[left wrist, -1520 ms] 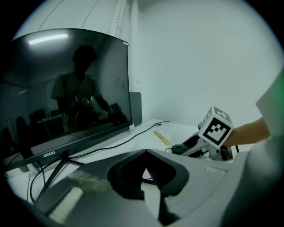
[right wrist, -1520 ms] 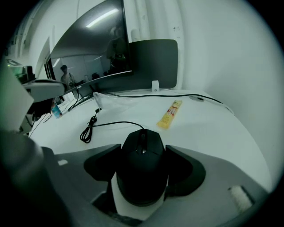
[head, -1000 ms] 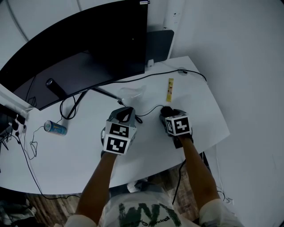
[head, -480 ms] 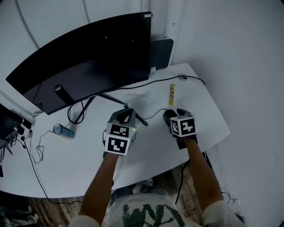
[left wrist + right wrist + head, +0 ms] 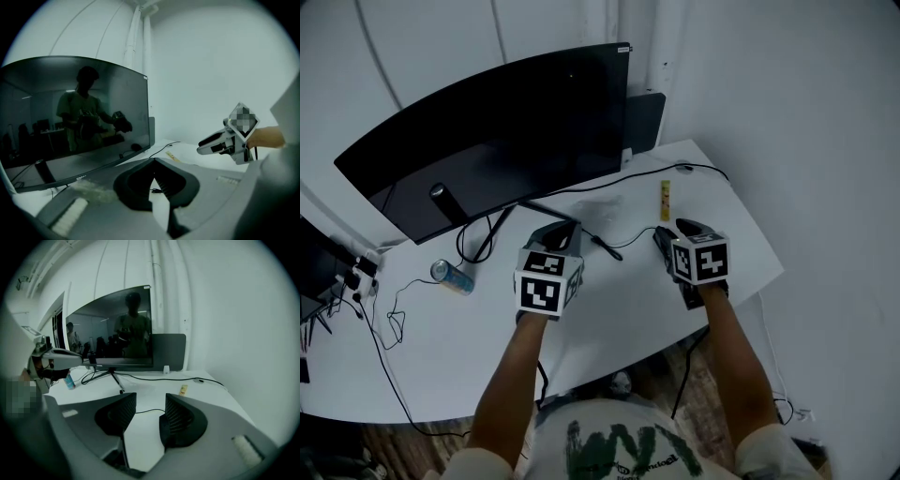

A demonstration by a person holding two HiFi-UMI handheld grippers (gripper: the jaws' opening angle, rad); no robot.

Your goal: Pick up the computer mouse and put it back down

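We hold both claws over the white tabletop (image 5: 487, 328) at centre frame. Our left claw (image 5: 570, 228) is closed and empty. Our right claw (image 5: 679, 231) is closing on nothing, a black cable (image 5: 149, 410) lying below its gap. The mouse is hidden from us.

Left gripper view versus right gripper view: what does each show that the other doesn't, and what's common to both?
Only the left gripper view shows the right gripper from outside, held above the table, and the left gripper's own jaws, tips together on nothing. Only the right gripper view shows the drink can, the left gripper from outside, and the right gripper's own jaws: apart, closing, with only bare table and cable between them. Both show the dark monitor, the yellow strip, the cable and the white table.
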